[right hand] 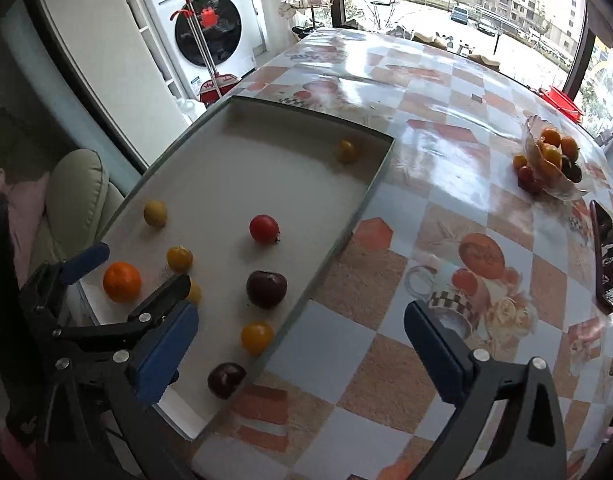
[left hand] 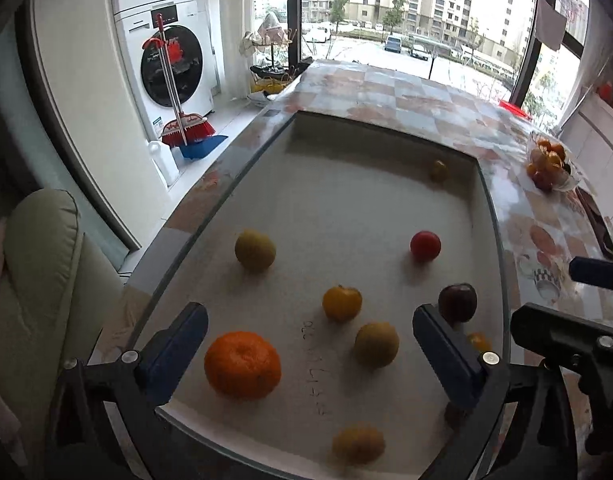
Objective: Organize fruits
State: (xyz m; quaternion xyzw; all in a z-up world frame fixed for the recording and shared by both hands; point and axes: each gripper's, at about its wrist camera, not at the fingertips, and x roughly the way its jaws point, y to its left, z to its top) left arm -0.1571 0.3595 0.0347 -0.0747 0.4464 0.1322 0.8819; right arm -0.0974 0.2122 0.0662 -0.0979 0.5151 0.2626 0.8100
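A shallow white tray (left hand: 386, 148) (right hand: 370, 196) holds several loose fruits: a big orange (left hand: 242, 365) (right hand: 122, 281), a red fruit (left hand: 425, 245) (right hand: 264, 229), a dark plum (left hand: 457, 302) (right hand: 266, 289), and yellow ones (left hand: 342, 302) (right hand: 257, 336). My left gripper (left hand: 310, 356) is open and empty, low over the tray's near end, with the orange just inside its left finger. My right gripper (right hand: 300, 354) is open and empty over the tray's right edge. A glass bowl of fruit (right hand: 554, 160) (left hand: 548, 166) stands far right.
The table wears a checkered glossy cloth (right hand: 446, 240). A dark oblong object (right hand: 604, 260) lies at the right edge. A green chair (left hand: 38, 280) stands left of the table. A washing machine (left hand: 166, 52) and broom (left hand: 186, 128) stand behind.
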